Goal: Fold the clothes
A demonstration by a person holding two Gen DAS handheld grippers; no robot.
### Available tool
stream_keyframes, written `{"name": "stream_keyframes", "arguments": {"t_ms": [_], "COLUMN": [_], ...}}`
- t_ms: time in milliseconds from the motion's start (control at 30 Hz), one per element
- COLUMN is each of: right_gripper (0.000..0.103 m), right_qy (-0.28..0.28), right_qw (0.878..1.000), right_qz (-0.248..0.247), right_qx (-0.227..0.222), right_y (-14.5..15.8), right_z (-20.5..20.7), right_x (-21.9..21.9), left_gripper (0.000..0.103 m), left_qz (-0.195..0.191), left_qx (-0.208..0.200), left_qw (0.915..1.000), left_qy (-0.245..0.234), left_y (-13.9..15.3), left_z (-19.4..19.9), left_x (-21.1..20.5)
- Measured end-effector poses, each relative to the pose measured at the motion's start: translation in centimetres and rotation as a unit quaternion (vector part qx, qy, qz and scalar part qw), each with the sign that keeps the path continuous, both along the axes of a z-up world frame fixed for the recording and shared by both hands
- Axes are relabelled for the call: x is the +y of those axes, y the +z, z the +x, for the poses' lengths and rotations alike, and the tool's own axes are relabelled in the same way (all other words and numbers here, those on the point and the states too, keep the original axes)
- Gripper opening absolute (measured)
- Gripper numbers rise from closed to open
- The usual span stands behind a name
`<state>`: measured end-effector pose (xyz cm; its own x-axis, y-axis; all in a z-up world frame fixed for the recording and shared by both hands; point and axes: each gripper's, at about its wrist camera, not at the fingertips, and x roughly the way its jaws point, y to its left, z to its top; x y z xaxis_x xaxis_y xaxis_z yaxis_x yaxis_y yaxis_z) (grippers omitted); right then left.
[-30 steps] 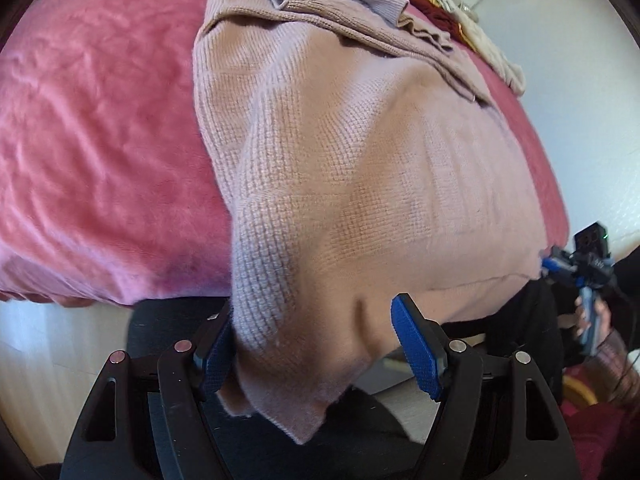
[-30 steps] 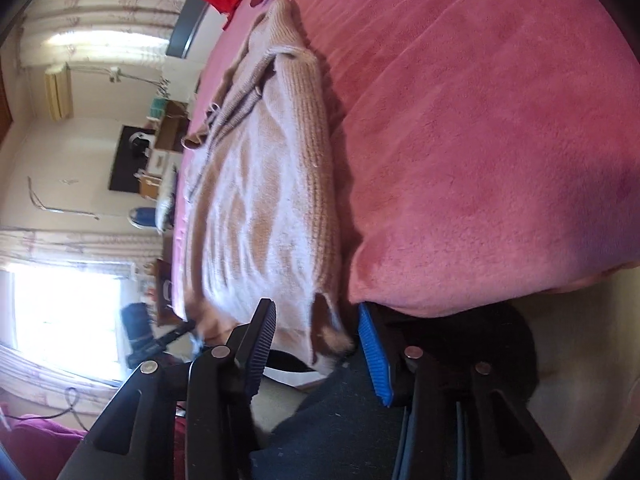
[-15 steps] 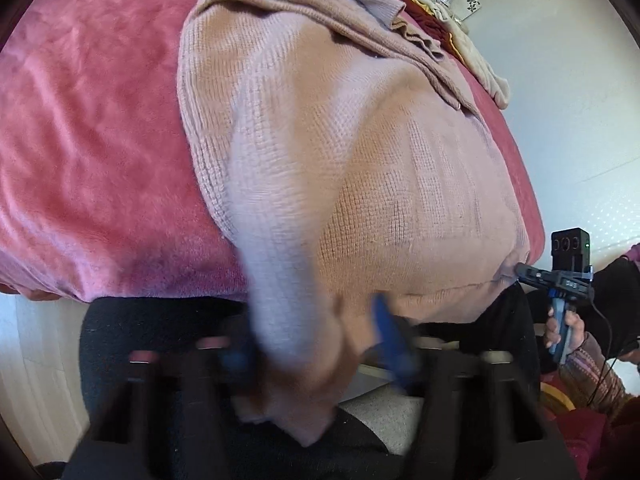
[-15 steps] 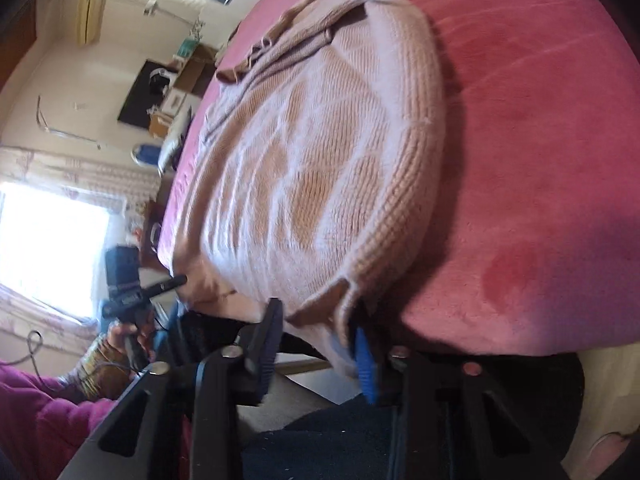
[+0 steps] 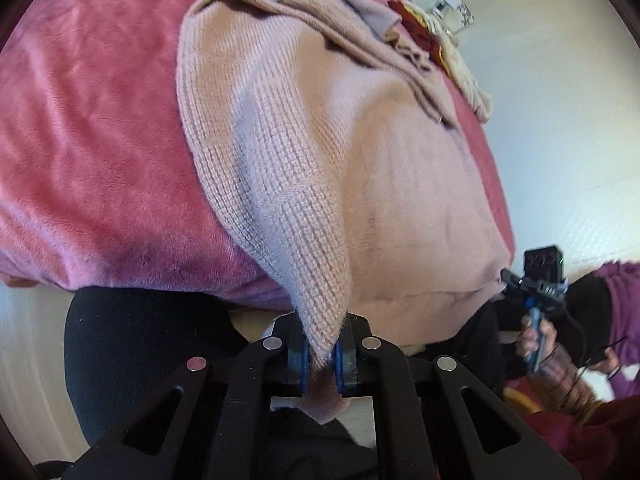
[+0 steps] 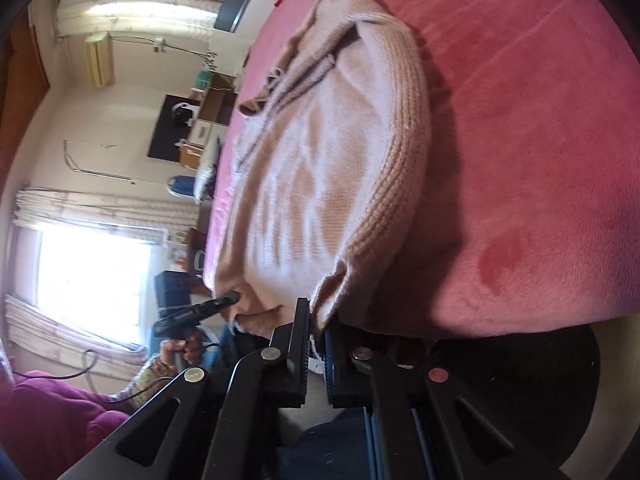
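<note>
Knit, pale pink: the sweater [image 5: 360, 152] lies spread on the bed [image 5: 92, 152], its bottom hem hanging over the near edge.
Bed cover: plush, deep pink; it reaches the edge where I stand.
My left tool [image 5: 320, 364]: clamped tight on one bottom corner of the sweater; the blue pads [image 5: 303, 368] pinch the knit, and a small tip of cloth pokes out below them.
Fabric at the left tool: pulled into a taut ridge that runs from the pads up onto the bed.
My right tool [image 6: 317, 346]: clamped tight on the other bottom corner, where the ribbed side edge [image 6: 400, 184] meets the hem.
Right tool as seen from the left camera: at the far hem corner [image 5: 505, 276], gripped by my hand [image 5: 536, 336].
Sleeves: folded across the upper part of the sweater [image 5: 320, 4].
Other clothes [image 5: 440, 44]: a dark red and cream heap at the far end of the bed, beyond the sweater.
</note>
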<state>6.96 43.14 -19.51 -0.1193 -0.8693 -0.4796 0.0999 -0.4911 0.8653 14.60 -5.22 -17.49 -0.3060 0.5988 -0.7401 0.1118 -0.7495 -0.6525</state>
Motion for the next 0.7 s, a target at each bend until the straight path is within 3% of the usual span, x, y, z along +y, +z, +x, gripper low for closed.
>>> {"name": "stream_keyframes", "arguments": {"t_ms": [200,400,533,633,700], "right_gripper": [0.005,0.005,0.005,0.005,0.005], "right_qy": [-0.018,-0.06,-0.093,-0.118,-0.14], "right_qw": [0.996,0.984,0.974,0.97,0.97], "right_qz": [-0.081,-0.159,-0.193,-0.197,-0.187], "right_qx": [0.013,0.046,0.068,0.081,0.065], "right_y": [2.9,6.3,8.1,8.6,7.4], "right_z": [-0.7,-5.5,-11.2,-16.6,-20.7], "right_x": [0.7,0.9,0.7,0.3,-0.4], "left_gripper": [0.009,0.009,0.01,0.01,0.01], "left_qz": [0.101,0.182,0.201,0.205,0.198], "left_qx": [0.007,0.05,0.07,0.068,0.054], "left_qw": [0.9936,0.9768,0.9661,0.9568,0.9502], "left_qy": [0.05,0.102,0.146,0.195,0.234], "left_y": [3.3,7.4,8.8,8.1,6.7], "left_z": [-1.6,-7.1,-12.2,-16.0,-18.1], "left_x": [-2.4,-4.7,-6.4,-8.5,-9.9]}}
